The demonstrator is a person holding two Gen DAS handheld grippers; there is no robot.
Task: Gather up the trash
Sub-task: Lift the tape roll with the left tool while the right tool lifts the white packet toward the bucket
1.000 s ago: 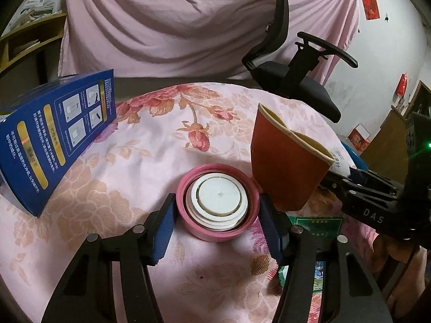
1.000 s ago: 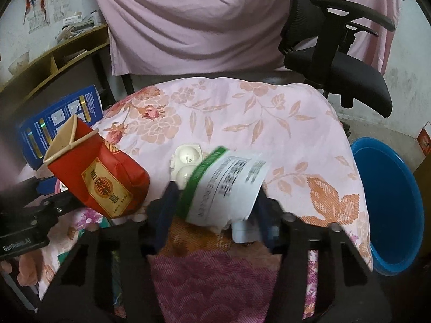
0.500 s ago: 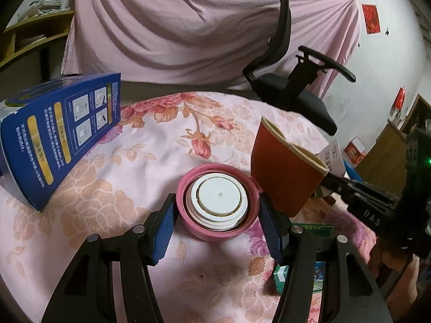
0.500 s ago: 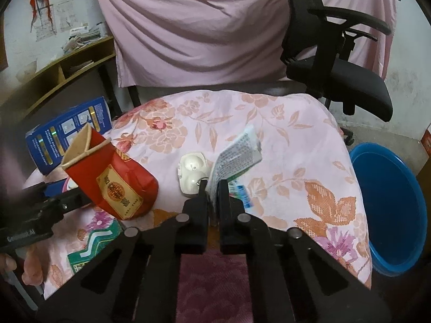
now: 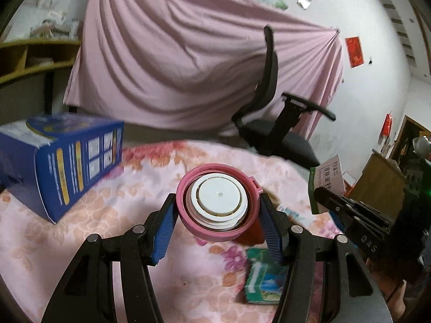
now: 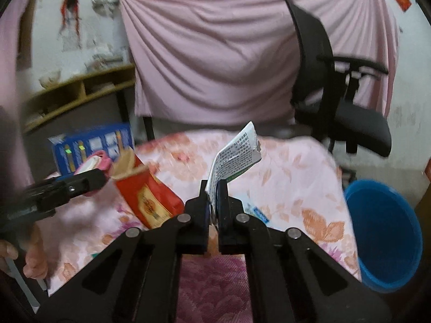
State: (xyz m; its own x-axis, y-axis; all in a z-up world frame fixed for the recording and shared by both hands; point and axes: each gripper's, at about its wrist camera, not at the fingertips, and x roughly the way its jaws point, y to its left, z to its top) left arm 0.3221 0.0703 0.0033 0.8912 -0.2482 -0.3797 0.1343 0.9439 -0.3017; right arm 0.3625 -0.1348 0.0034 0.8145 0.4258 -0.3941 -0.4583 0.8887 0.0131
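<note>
**Both claws holding trash above the flowered tabletop**

In the left wrist view, the left claw sits at lower centre, its jaws about half spread with the blue pads pressed on either side of a round pink lid that has a white disc inside. The lid is gripped between the fingertips, clear of the flowered tabletop. A blue box lies at the left of that frame, and a green packet lies on the cloth at lower right.

In the right wrist view, the right claw is at lower centre, closed almost fully on the bottom edge of a printed paper wrapper, which stands up from the jaws toward the middle of the frame. A red carton lies on the tabletop left of the claw. A blue bucket is on the floor at the right edge.
</note>
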